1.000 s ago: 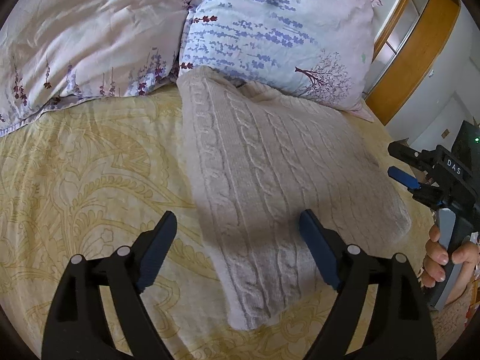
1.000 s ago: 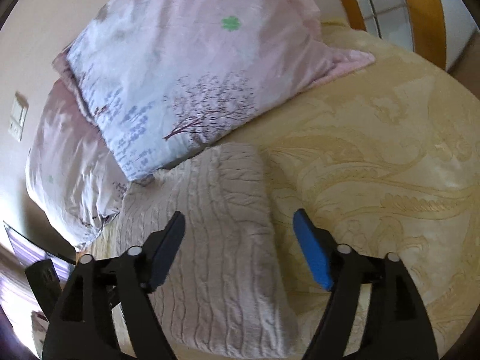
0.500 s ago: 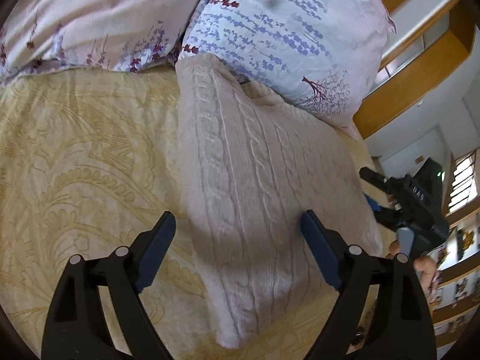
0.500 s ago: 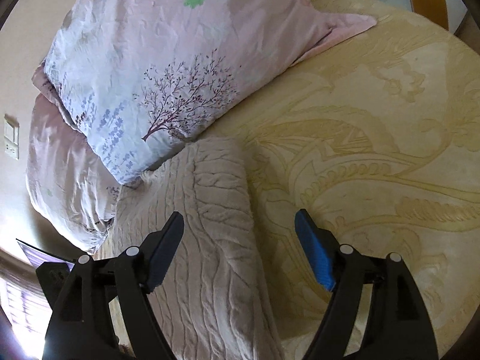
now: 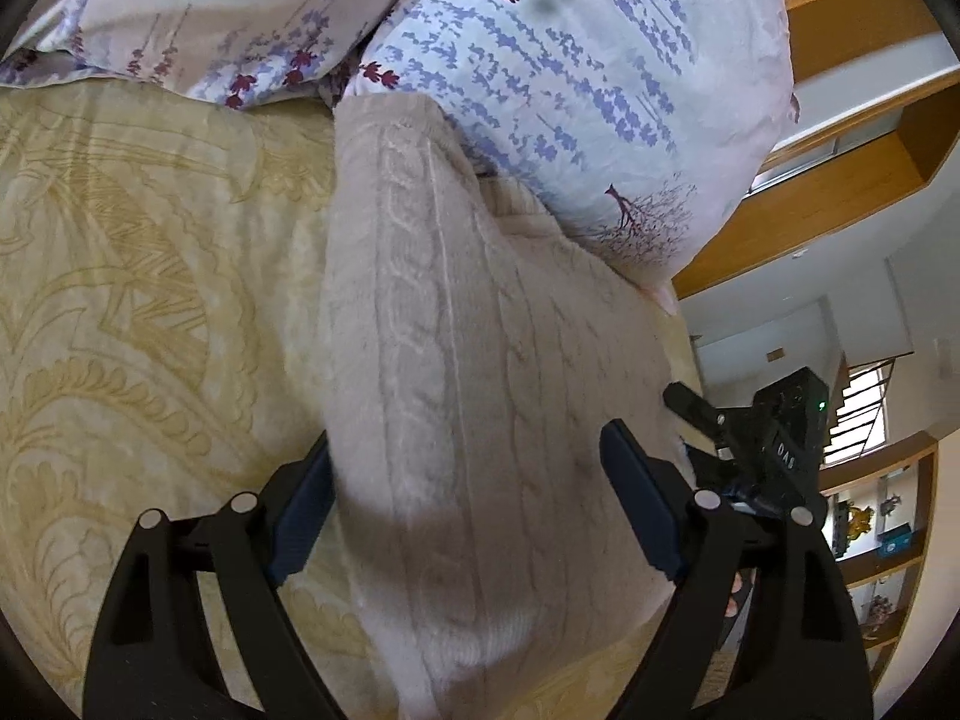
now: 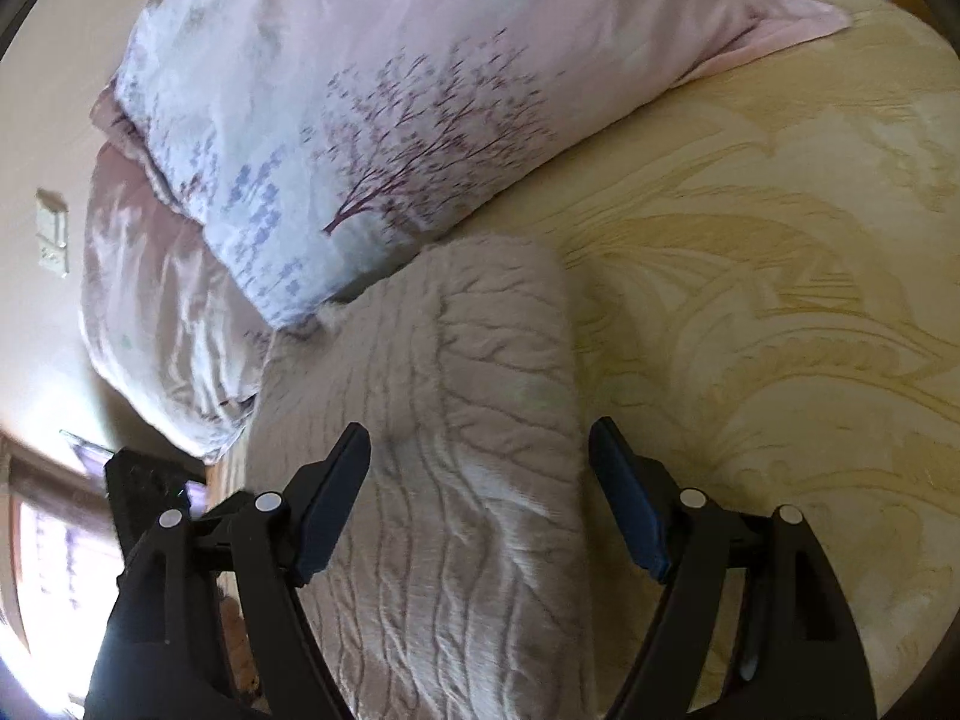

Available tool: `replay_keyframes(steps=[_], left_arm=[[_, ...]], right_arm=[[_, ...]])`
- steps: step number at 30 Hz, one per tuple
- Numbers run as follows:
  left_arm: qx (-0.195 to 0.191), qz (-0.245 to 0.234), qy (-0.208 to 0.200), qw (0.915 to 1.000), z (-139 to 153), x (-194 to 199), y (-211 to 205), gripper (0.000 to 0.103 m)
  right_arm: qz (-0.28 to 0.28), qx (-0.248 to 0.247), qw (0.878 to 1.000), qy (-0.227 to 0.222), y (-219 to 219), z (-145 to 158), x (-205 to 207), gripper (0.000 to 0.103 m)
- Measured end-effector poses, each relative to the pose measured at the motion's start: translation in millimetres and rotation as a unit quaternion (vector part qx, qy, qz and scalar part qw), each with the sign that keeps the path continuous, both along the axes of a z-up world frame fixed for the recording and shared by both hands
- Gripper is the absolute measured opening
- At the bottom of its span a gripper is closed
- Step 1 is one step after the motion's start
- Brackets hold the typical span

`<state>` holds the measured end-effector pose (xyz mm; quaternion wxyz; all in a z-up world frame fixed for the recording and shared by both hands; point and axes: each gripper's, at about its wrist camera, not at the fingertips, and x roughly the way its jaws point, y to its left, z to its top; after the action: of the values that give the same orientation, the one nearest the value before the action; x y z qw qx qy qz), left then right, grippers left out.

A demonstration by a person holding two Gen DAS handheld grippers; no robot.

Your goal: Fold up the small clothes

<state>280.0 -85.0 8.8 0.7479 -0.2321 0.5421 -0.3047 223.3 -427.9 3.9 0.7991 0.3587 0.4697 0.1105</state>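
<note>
Two grippers, one knit. Left gripper (image 5: 465, 498): jaws wide, straddling the near left edge of the knit (image 5: 480, 396), nothing pinched; its left pad is partly hidden behind the fabric, so contact there cannot be told. Knit: cream cable sweater, already folded into a long slab, lying on the yellow bedspread (image 5: 132, 312) with its far end touching the pillow (image 5: 570, 78). Right gripper (image 6: 480, 498): jaws wide, straddling the near right edge, holding nothing. Status: side folds apparently done; one fold across the length probably left, not yet begun.
</note>
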Motion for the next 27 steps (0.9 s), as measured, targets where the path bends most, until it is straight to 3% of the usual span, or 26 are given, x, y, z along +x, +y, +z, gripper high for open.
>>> replay_keyframes(steps=[3,6,8,11,16,21,27], left_arm=[[-0.018,0.004,0.006,0.9998,-2,4,4,0.079],[-0.039,0.014,0.017,0.999,-7,7,9,0.068],[-0.046,0.017,0.023,0.9985,-11,7,11,0.056],[-0.062,0.019,0.017,0.9978,-8,2,17,0.041],[-0.059,-0.001,0.0,0.9982,9,-11,30,0.037],[-0.032,-0.006,-0.028,0.9991,29,-30,73,0.037],[0.003,0.025,-0.041,0.9989,39,-36,143,0.037]], right_arm=[[0.022,0.016,1.0,-0.007,5,-1,4,0.077],[0.034,0.029,0.999,-0.013,6,-5,7,0.068],[0.037,0.05,0.998,-0.01,4,-11,6,0.043],[0.023,0.105,0.994,-0.004,0,-20,0,0.035],[0.011,0.101,0.994,-0.03,16,1,-16,0.031],[0.057,0.065,0.995,-0.053,73,24,-21,0.03],[0.111,0.027,0.991,-0.072,146,26,-7,0.03]])
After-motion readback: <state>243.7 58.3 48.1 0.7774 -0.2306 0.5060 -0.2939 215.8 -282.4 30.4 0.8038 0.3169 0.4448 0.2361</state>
